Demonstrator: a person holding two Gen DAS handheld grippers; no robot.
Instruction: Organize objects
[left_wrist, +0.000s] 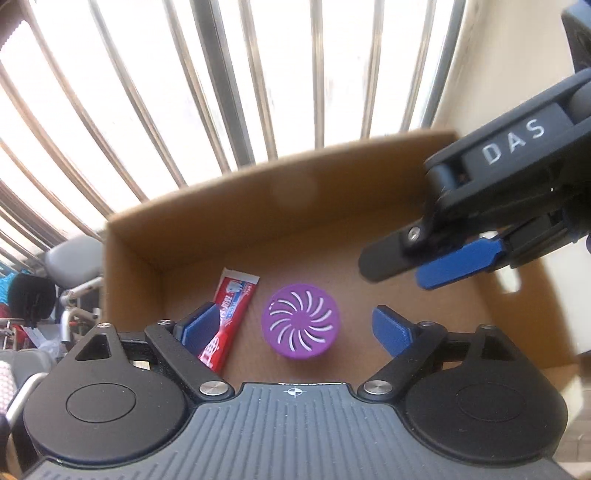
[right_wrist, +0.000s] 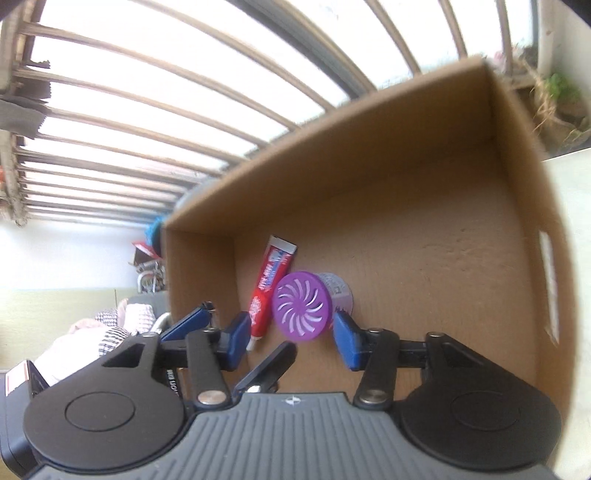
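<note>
A purple-lidded air freshener (left_wrist: 300, 320) with a white swirl pattern stands on the floor of a cardboard box (left_wrist: 258, 206). A red toothpaste tube (left_wrist: 228, 316) lies to its left. My left gripper (left_wrist: 295, 328) is open and empty, hovering above the freshener with its blue pads apart. My right gripper (left_wrist: 402, 266) enters from the upper right over the box. In the right wrist view the right gripper (right_wrist: 291, 339) is open and empty above the freshener (right_wrist: 302, 309) and the tube (right_wrist: 271, 280) in the box (right_wrist: 424, 229). The left gripper's fingers (right_wrist: 192, 321) show at lower left.
A barred window (left_wrist: 221, 74) stands behind the box. A cream wall (left_wrist: 509, 74) is at the right. A grey chair and clutter (left_wrist: 70, 266) sit left of the box. Potted plants (right_wrist: 554, 99) are at the upper right in the right wrist view.
</note>
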